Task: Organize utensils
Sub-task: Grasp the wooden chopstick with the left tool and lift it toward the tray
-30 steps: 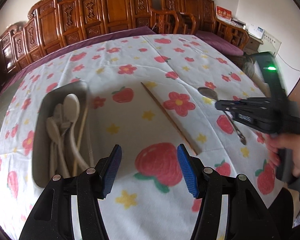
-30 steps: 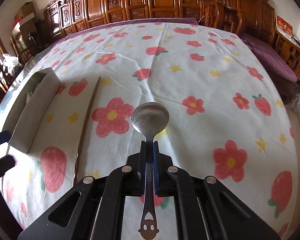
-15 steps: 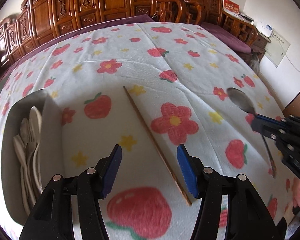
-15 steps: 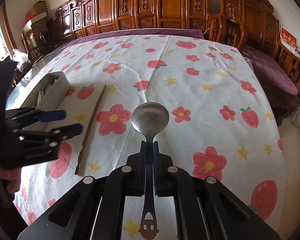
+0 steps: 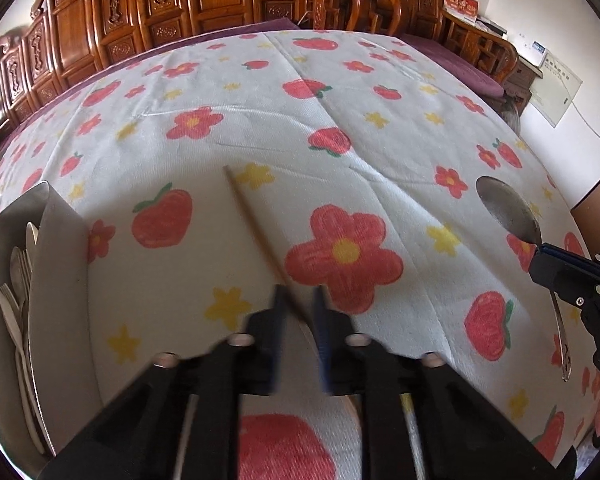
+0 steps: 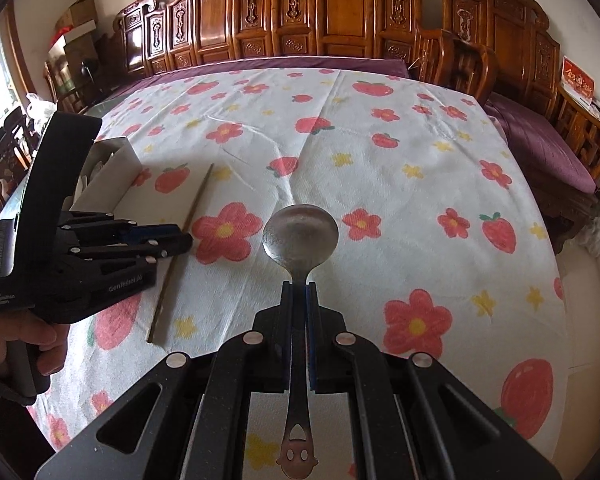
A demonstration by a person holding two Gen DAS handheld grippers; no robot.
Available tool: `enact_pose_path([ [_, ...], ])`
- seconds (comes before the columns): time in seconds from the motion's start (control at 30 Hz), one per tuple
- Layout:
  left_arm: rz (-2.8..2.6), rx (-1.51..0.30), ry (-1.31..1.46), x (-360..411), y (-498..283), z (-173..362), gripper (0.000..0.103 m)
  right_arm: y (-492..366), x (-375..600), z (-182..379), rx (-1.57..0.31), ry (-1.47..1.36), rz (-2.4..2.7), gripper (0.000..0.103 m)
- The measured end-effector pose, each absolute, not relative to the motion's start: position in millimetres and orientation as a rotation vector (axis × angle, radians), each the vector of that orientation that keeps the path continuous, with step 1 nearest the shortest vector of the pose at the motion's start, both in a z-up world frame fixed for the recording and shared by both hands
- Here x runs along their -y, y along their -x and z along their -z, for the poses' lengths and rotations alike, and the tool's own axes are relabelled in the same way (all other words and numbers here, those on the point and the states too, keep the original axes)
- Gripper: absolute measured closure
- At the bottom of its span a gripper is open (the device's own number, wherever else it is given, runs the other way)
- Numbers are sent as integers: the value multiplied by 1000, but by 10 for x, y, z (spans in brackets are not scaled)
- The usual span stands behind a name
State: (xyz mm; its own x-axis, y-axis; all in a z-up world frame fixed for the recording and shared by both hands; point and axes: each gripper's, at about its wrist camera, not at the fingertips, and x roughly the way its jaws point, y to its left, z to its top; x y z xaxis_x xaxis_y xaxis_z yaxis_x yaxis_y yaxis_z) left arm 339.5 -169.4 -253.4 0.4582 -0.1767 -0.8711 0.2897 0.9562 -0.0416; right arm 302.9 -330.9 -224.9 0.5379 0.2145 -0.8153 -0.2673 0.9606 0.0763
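A wooden chopstick (image 5: 249, 211) lies on the flowered tablecloth; it also shows in the right wrist view (image 6: 196, 208). My left gripper (image 5: 299, 295) is down over its near part, jaws narrowed to a small gap around it, motion-blurred; it shows from the side in the right wrist view (image 6: 186, 238). My right gripper (image 6: 299, 286) is shut on a metal spoon (image 6: 300, 236) and holds it above the cloth, bowl forward; both show in the left wrist view, the gripper (image 5: 538, 256) and the spoon (image 5: 508, 210). A grey utensil tray (image 5: 56, 256) stands at the left.
The tray holds several pale spoons and a fork (image 5: 14, 312). The tray shows at left in the right wrist view (image 6: 112, 176). Carved wooden chairs (image 6: 340, 12) line the far side of the table. The table's right edge drops to a purple bench (image 6: 548, 144).
My left gripper has moved forward and down onto the chopstick, and its jaws have closed from wide open to a narrow gap. The right gripper still holds the spoon.
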Motion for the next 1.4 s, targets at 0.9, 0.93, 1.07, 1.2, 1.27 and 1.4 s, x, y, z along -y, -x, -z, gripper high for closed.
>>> enact_pose_path([
  [0.9, 319, -904, -73, 1045, -2840, 1421, 98, -2680, 2868, 1701, -894, 89, -293, 96],
  [0.93, 314, -896, -72, 985, -2820, 1369, 98, -2680, 2832, 1675, -891, 91, -298, 96],
  [1.07, 290, -874, -68, 751, -2789, 1222, 98, -2645, 2622, 1554, -873, 104, -326, 96],
  [1.2, 264, -863, -59, 521, -2789, 1136, 98, -2622, 2416, 1473, -860, 120, -357, 96],
  [1.27, 251, -863, -59, 394, -2807, 1115, 98, -2620, 2317, 1448, -858, 124, -373, 96],
  [1.4, 231, -868, -60, 215, -2849, 1122, 98, -2625, 2151, 1447, -857, 131, -397, 96],
])
